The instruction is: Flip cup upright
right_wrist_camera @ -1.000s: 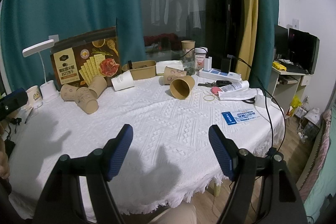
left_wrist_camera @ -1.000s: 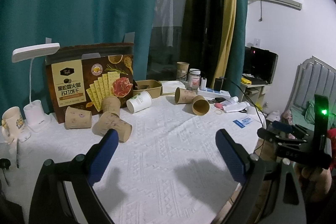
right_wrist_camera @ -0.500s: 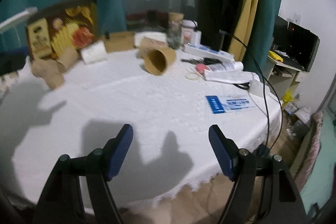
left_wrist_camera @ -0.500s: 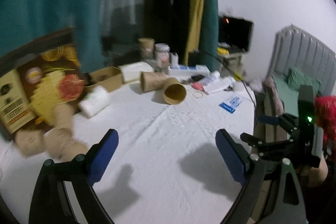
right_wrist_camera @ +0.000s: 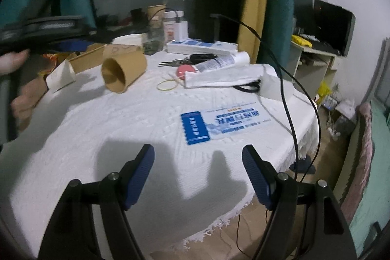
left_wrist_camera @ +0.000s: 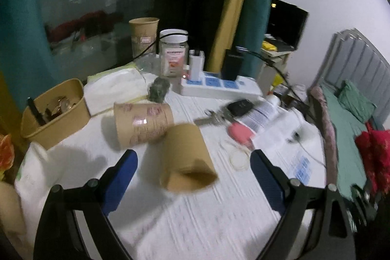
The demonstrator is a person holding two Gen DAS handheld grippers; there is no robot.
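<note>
Left wrist view has swung from the far cluster of cups onto the plain brown cup lying on its side between the wide-apart fingers of the left gripper, so a grasp looks imminent, while the right gripper hangs open well away.

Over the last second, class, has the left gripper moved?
Yes. The left gripper has swung right and closed in: the plain tipped cup now lies between its open fingers, with the power strip just beyond.
</note>
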